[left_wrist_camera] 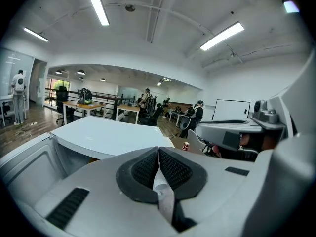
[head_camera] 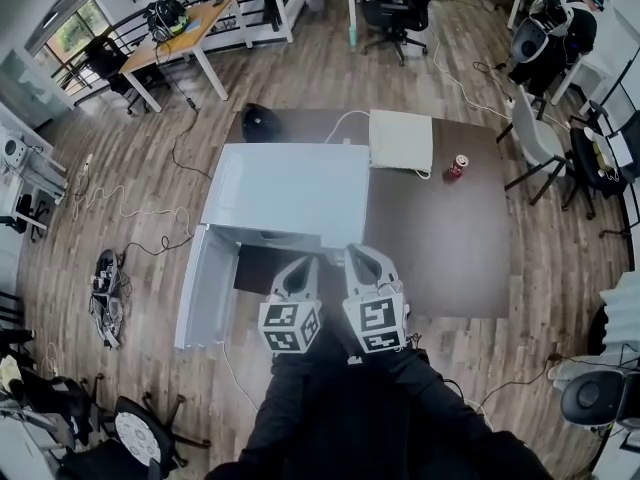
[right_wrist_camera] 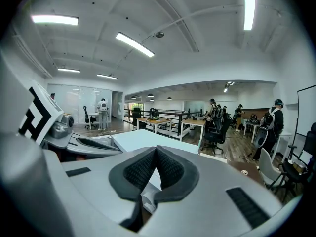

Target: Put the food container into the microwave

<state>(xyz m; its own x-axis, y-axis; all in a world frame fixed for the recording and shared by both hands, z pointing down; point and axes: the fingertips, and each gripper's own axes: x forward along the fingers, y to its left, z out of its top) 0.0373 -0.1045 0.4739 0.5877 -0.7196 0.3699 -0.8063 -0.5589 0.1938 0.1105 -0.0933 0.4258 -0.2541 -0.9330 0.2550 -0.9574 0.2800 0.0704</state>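
White on dark brown: one microwave [head_camera: 290,193] standing on one table [head_camera: 450,258], with its single door [head_camera: 205,286] swung wide open at the left side. Behind the microwave, toward the table's far edge, one food container [head_camera: 400,140], white, square and lying flat, outside the oven and well apart from both claws. Just right of that, one red can [head_camera: 457,166], upright. At the far left corner, one black rounded object [head_camera: 262,121], too dark to identify.

Two grippers in all, side by side near the table's front edge, just before the open oven. Left gripper [head_camera: 303,268]: closed on nothing, with ribbed black pads [left_wrist_camera: 145,169] pressed together. Right gripper [head_camera: 360,263]: likewise closed and empty, with pads [right_wrist_camera: 170,168] meeting along one seam. Two marker cubes [head_camera: 289,326], one riding on each gripper, black-and-white squares facing up.

Beyond the left claw's pads, the microwave's flat white top and the can, small behind it. Around the table, wood floor [head_camera: 150,198], several desks, black chairs and loose cables.
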